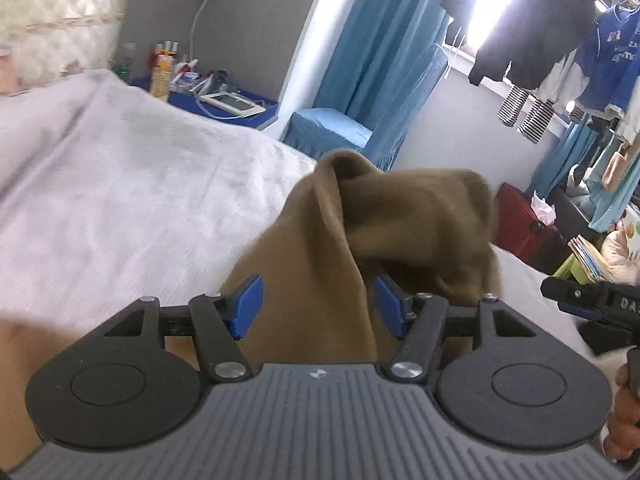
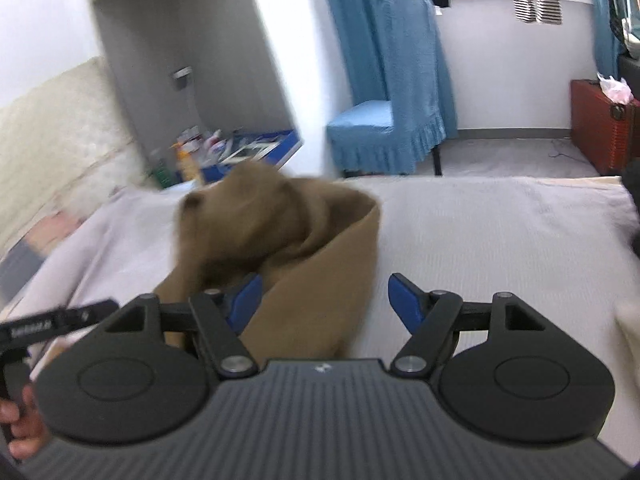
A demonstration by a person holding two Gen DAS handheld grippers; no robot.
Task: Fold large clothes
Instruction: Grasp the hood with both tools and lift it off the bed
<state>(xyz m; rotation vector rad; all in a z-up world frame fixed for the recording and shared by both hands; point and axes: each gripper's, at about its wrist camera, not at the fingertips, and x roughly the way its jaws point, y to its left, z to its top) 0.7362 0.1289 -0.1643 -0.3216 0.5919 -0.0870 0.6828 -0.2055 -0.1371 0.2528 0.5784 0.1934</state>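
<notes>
Looking along our left gripper (image 1: 316, 304), we see its blue pads standing well apart, with a fold of the brown garment (image 1: 400, 216) running up between them; the cloth lies close against the right-hand pad, but we cannot tell whether it presses there, and the left-hand pad is clear of it. Our right gripper (image 2: 326, 304) also stands wide: the brown garment (image 2: 280, 224) passes in front of its left pad and drapes through the gap, while its right pad has only bedsheet behind it. Neither gripper pinches the cloth. The garment sits bunched in a blurred heap on the pale bedsheet (image 1: 140, 184), rising to a crumpled peak just ahead of both grippers, between them. From the left view, the tip of the right gripper shows at the far right edge, with a hand (image 1: 624, 412) below it; from the right view, the left gripper's tip and a hand (image 2: 20, 424) show at the far left edge. Beyond the bed stand a blue-covered chair (image 2: 380, 132), a red suitcase (image 2: 600, 128) and a blue tray of clutter (image 1: 224, 100).
</notes>
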